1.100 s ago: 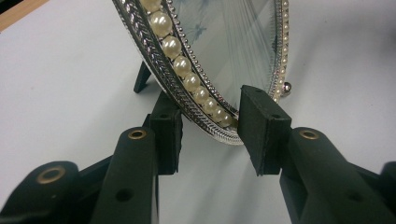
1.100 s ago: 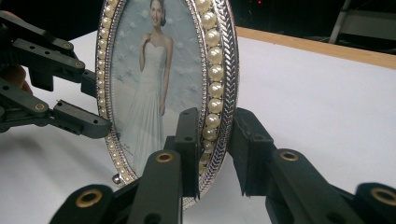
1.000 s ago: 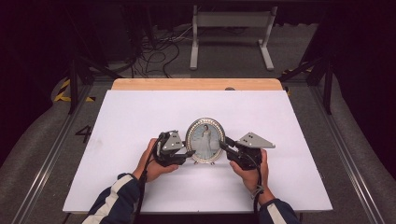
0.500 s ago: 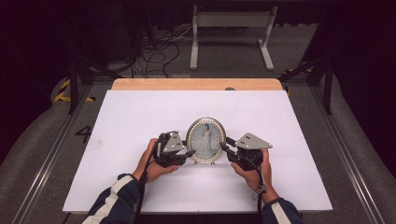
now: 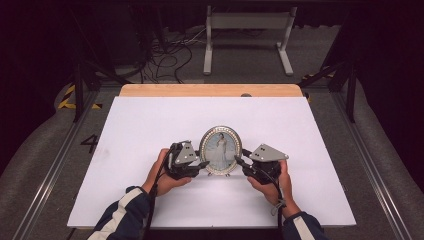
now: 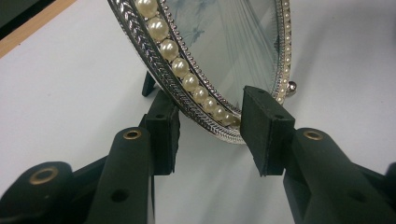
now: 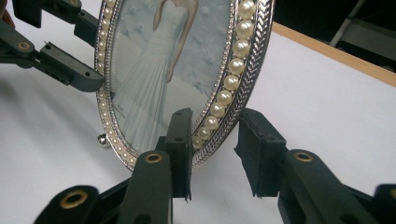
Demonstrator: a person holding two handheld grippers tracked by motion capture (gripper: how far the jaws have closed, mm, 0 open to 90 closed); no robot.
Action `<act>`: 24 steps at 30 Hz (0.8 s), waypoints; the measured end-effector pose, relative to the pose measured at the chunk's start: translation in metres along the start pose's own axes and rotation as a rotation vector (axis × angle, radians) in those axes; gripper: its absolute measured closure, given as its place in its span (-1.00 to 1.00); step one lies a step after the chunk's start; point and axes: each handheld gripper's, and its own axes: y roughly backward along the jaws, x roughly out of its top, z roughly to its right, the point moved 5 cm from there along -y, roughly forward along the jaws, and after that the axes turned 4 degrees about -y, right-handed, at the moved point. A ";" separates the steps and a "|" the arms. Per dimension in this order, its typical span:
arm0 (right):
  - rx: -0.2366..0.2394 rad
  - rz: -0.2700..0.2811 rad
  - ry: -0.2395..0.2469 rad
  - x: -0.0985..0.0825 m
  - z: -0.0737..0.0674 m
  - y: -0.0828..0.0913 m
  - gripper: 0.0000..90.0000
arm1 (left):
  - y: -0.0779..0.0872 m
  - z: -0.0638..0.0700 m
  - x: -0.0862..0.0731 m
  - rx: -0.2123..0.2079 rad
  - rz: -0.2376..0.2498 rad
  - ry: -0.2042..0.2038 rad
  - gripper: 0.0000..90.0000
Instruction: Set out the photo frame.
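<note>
The oval pearl-rimmed picture frame point(image 5: 220, 150) stands upright mid-table on the white sheet point(image 5: 150, 120). My left gripper point(image 6: 215, 135) straddles its lower rim, jaws parted, pads not pressing. My right gripper point(image 7: 215, 140) has just been opening, rim loose between its jaws.

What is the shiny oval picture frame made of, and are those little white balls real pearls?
The oval picture frame looks like polished silver-coloured metal: it gleams and has a fine braided pattern pressed into its rim. It could also be plated plastic. The white beads are glossy and evenly round, so they look like pearls, probably imitation ones; the pictures cannot settle that. The clear front reflects light like glass.
</note>
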 end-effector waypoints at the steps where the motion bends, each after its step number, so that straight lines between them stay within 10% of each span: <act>1: 0.002 -0.002 0.000 0.000 0.001 0.000 0.44 | 0.000 0.000 0.000 0.001 0.001 0.001 0.29; 24: -0.020 -0.020 0.004 -0.001 0.002 -0.002 -0.27 | -0.001 0.001 0.001 0.037 -0.007 0.008 -0.43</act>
